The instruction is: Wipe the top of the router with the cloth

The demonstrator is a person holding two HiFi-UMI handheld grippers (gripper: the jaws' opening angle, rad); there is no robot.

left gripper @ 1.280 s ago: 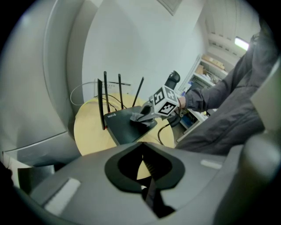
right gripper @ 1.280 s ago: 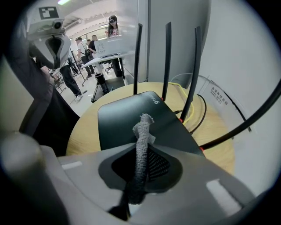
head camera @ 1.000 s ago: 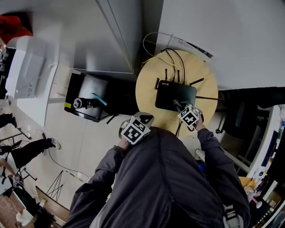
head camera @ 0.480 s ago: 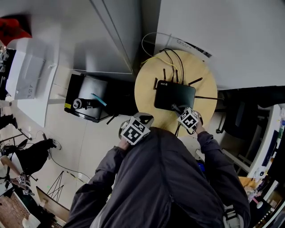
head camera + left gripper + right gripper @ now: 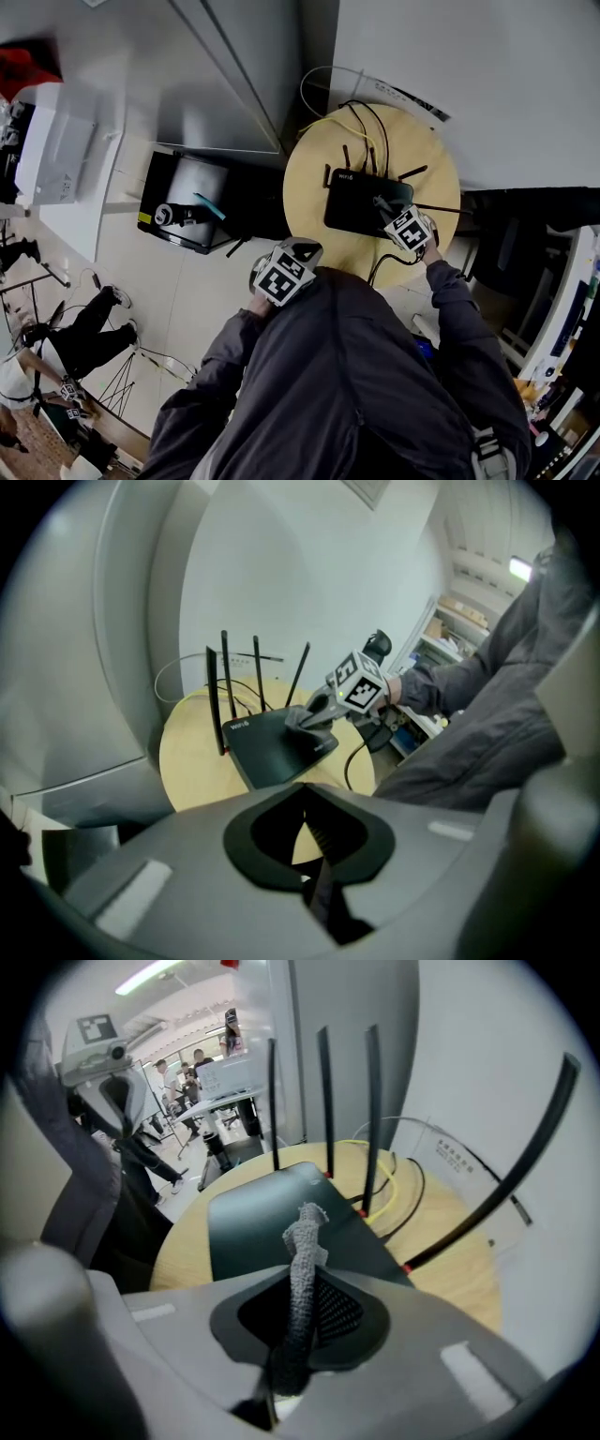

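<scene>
Left gripper (image 5: 314, 874), held close to the person's body: jaws closed together with nothing between them. Right gripper (image 5: 286, 1354): jaws clamped on a strip of grey knitted cloth (image 5: 302, 1251). Its free end meets the top of the flat black plastic router (image 5: 354, 202) near the right corner. The router lies on a round pale wooden desk (image 5: 314, 183), with thin black antennas (image 5: 323, 1101) upright along its far edge.

Left gripper (image 5: 309, 841), foreground: jaws together, nothing between them. Beyond, a round table (image 5: 192, 761) bears a black router (image 5: 267, 752) with upright antennas (image 5: 225, 691). The right gripper (image 5: 307, 719) presses a grey cloth (image 5: 317, 731) onto the router's top, near its right edge. Sleeve (image 5: 469, 682) at right.
</scene>
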